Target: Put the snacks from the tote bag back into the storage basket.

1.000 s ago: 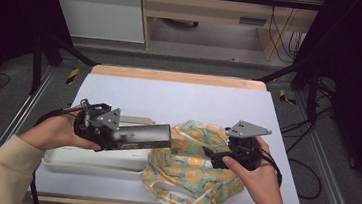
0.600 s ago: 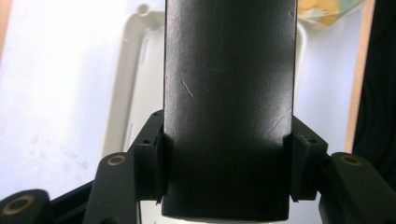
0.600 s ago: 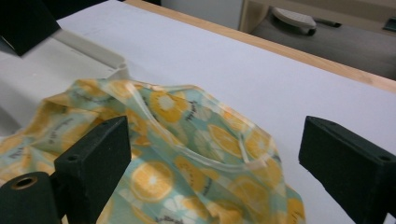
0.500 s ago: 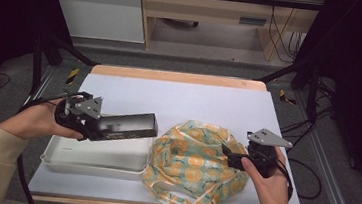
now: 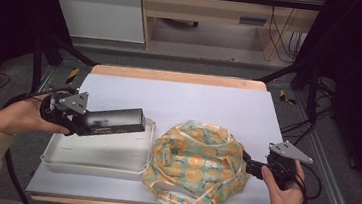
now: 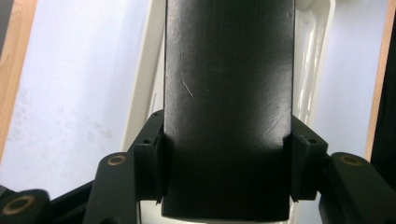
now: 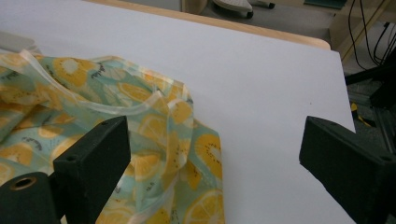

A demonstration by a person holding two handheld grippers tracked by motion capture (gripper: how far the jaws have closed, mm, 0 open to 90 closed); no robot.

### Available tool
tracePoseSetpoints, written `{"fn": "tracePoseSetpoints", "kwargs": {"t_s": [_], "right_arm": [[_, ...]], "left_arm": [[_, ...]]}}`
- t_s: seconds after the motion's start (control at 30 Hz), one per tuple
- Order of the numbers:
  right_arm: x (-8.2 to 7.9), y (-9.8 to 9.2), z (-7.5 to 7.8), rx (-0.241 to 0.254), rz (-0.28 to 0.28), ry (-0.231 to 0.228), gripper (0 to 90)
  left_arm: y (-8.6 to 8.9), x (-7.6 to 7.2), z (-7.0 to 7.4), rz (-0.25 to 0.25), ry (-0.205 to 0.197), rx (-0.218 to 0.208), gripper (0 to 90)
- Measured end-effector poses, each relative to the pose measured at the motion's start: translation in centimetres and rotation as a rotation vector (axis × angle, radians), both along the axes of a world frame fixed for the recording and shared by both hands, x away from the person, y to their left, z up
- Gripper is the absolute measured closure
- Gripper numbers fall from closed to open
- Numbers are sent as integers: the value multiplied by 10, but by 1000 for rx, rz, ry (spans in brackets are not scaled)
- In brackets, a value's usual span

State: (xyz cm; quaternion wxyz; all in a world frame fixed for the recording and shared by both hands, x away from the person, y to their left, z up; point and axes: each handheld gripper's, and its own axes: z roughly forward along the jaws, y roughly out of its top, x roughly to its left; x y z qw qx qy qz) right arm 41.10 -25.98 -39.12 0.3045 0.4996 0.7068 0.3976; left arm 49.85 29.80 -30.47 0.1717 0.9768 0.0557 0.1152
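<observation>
**Black box held over tray as fruit-print bag lies by the free gripper**

Above the white tray (image 5: pixel 94 160) on the desk (image 5: pixel 179 99), the left gripper (image 5: pixel 82 124) grasps a long black box (image 5: pixel 114 120) by its near end, its two pads pressed flat against the box's opposite sides in the left gripper view. The box (image 6: pixel 229 107) runs straight out ahead of that gripper, roughly level, with the tray's pale rim (image 6: pixel 314 60) showing below and beyond it on either side. The person's left hand (image 5: pixel 19 116) wraps the gripper's body, the sleeve entering from the bottom corner.

At the other side, the right gripper (image 5: pixel 249 165) stands released, its jaws spread wide with nothing between them but bare desk surface in the right gripper view. A crumpled bag (image 5: pixel 195 163) printed with orange and lemon slices on a pale green ground lies just ahead of it; the cloth (image 7: pixel 116 135) passes behind that gripper's left-hand jaw and reaches partway into the gap. Whether the jaw touches the fabric cannot be told. The bag's nearest edge lies just beside the tray.
</observation>
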Motion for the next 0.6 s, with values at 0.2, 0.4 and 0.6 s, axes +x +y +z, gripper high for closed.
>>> {"fn": "tracePoseSetpoints", "kwargs": {"t_s": [0.2,0.4,0.6], "right_arm": [[-5,-5,-15,29,-47,-6,93],[-8,-7,-34,47,-72,-27,96],[-10,-10,-55,26,-64,8,90]], "left_arm": [[3,-4,-6,4,-4,5,433],[8,-7,-18,12,-2,-2,433],[16,-8,-30,23,13,-6,433]]}}
